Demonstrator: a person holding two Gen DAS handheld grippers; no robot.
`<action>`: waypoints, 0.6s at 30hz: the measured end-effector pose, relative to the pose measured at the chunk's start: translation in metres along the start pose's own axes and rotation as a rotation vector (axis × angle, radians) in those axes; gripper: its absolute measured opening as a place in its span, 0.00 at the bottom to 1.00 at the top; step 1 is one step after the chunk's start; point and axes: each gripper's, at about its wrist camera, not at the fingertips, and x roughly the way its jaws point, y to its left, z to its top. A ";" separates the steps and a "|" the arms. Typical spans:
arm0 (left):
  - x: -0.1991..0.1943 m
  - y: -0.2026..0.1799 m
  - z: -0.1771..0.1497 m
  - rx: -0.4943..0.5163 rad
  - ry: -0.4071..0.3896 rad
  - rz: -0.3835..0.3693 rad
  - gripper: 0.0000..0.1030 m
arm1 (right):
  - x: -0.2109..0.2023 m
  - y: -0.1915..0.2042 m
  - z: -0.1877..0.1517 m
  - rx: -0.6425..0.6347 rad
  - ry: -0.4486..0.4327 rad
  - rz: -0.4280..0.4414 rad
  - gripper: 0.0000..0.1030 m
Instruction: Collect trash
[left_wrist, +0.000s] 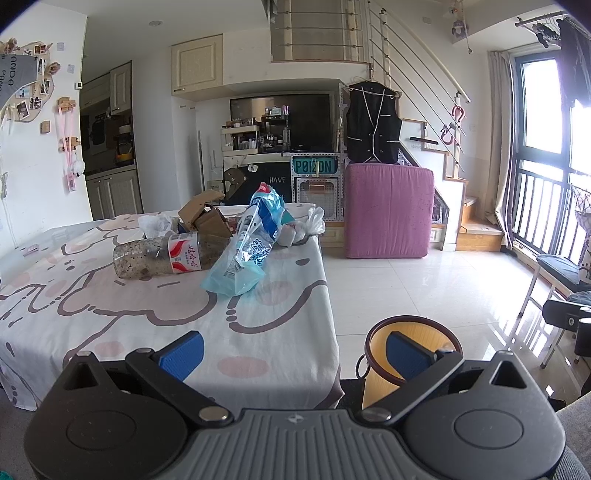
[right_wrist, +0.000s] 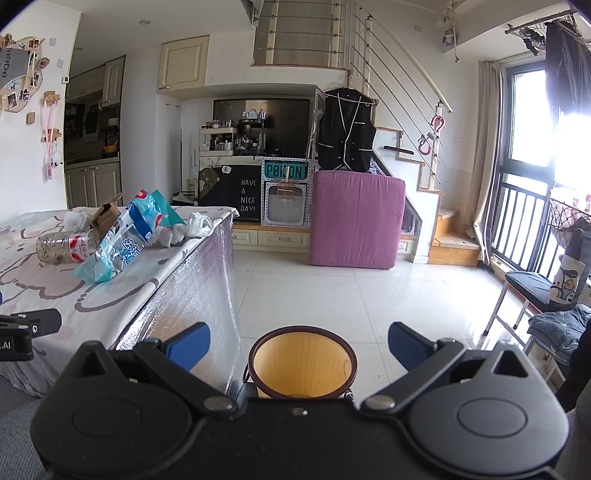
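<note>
Trash lies on the table (left_wrist: 110, 325): a clear plastic bottle (left_wrist: 162, 256) on its side, a blue plastic bag (left_wrist: 247, 251), torn cardboard (left_wrist: 207, 218) and crumpled white bags (left_wrist: 306, 225). The same pile shows in the right wrist view, with the bottle (right_wrist: 66, 245) and the blue bag (right_wrist: 122, 240). A yellow bin (left_wrist: 410, 354) with a dark rim stands on the floor by the table's near corner; it also shows in the right wrist view (right_wrist: 302, 363). My left gripper (left_wrist: 293, 352) is open and empty, short of the trash. My right gripper (right_wrist: 299, 345) is open and empty above the bin.
A pink cushion block (left_wrist: 388, 210) stands on the tiled floor beyond the table. A folding chair with clothes (right_wrist: 546, 314) is at the right by the window. The table's side is wrapped in shiny foil (right_wrist: 195, 291). The other gripper's body (right_wrist: 22, 332) shows at the left edge.
</note>
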 end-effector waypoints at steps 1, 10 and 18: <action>0.000 0.000 0.000 0.000 0.000 0.000 1.00 | 0.000 0.000 0.000 0.000 0.000 0.000 1.00; 0.000 0.000 0.000 0.000 0.001 0.001 1.00 | 0.001 0.001 -0.001 -0.001 0.001 0.000 1.00; 0.000 0.000 0.000 0.000 0.001 0.001 1.00 | 0.001 0.001 -0.001 -0.002 0.002 -0.001 1.00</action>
